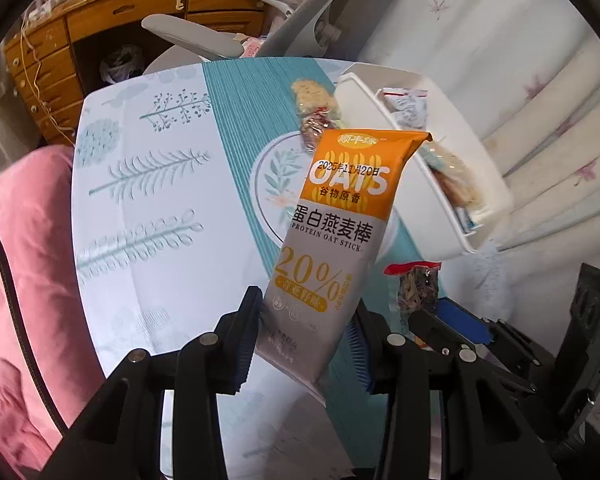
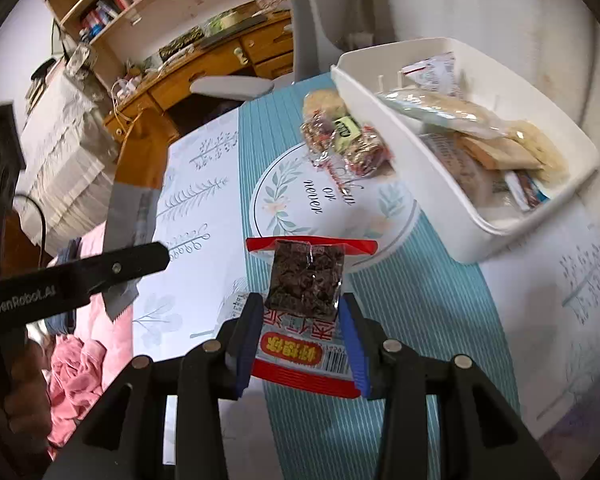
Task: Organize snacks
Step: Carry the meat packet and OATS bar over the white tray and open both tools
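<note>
Left gripper [image 1: 306, 344]: jaws closed on the lower part of a protein oat stick [image 1: 336, 232], an orange-and-grey wrapper held upright and tilted above the counter [image 1: 160, 208]. Right gripper [image 2: 302, 344]: jaws closed on a red-edged snack packet [image 2: 304, 308] with a clear window showing dark contents, also held above the counter. Beyond both, a white bin [image 2: 512, 232] stands on the patterned cloth, holding several wrapped snacks. Just beside its left wall lie loose clear-wrapped snacks [image 2: 340, 140]. A wooden desk [image 2: 204, 72] stands behind.
</note>
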{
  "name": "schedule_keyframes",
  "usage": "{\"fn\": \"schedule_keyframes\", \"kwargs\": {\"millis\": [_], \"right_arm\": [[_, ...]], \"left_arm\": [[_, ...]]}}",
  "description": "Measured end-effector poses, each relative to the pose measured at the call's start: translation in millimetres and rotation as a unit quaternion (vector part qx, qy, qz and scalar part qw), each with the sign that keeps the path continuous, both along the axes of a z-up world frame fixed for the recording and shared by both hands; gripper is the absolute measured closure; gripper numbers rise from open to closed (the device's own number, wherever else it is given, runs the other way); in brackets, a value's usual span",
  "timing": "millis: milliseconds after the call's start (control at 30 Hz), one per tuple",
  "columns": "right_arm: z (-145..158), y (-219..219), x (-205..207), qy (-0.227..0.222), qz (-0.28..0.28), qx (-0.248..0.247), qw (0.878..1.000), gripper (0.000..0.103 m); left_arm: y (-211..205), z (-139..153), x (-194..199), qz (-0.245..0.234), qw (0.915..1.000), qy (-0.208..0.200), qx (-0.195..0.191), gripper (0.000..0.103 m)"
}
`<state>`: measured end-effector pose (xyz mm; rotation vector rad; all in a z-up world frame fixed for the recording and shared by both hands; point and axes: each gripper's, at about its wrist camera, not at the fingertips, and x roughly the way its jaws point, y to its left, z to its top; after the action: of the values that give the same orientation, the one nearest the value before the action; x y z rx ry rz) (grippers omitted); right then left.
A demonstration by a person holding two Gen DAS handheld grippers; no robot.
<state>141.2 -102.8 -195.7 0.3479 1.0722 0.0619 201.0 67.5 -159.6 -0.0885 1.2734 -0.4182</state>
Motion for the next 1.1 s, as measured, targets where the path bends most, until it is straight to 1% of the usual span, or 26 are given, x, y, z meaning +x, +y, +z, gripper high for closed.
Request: {"fn": "schedule_keyframes", "kwargs": {"millis": [267,433,500,567,733,900,1100], "right_arm": [[26.5,-26.0,-26.2,-0.006,-0.039,0.015,0.999,0.064],[41.0,-43.7,-32.7,-0.013,-0.053,0.02,0.998,0.064],[44.2,-51.6,-34.2,-0.015,-0.053,0.025,0.998,0.064],[47.5,-62.2,-33.6,-0.017,-0.05,0.032,0.998,0.064],[55.6,-91.4,-28.9,-0.025,-0.031,0.039,0.998,0.064],[63.1,-127.0,-17.5,-0.032,-0.012,0.044,0.998,0.064],[68.0,-170.4,3.4,-0.038,0.013,0.046,0.998,0.064]], "left_arm": [[-7.4,23.0,-29.6,0.014,0.9991,0.004,-0.04,0.064],[-22.3,36.2,-45.3,0.016,0.997,0.002,-0.075,0.064],[-32.1,40.8,-50.3,0.015,0.9964,-0.003,-0.083,0.064],[-39.7,44.1,-52.8,0.016,0.9956,-0.005,-0.092,0.064],[-64.2,50.8,-54.4,0.04,0.9917,-0.01,-0.122,0.064],[-94.6,54.8,-47.1,0.063,0.989,-0.019,-0.133,0.064],[-136.9,56.2,-35.6,0.08,0.9863,-0.036,-0.14,0.064]]}}
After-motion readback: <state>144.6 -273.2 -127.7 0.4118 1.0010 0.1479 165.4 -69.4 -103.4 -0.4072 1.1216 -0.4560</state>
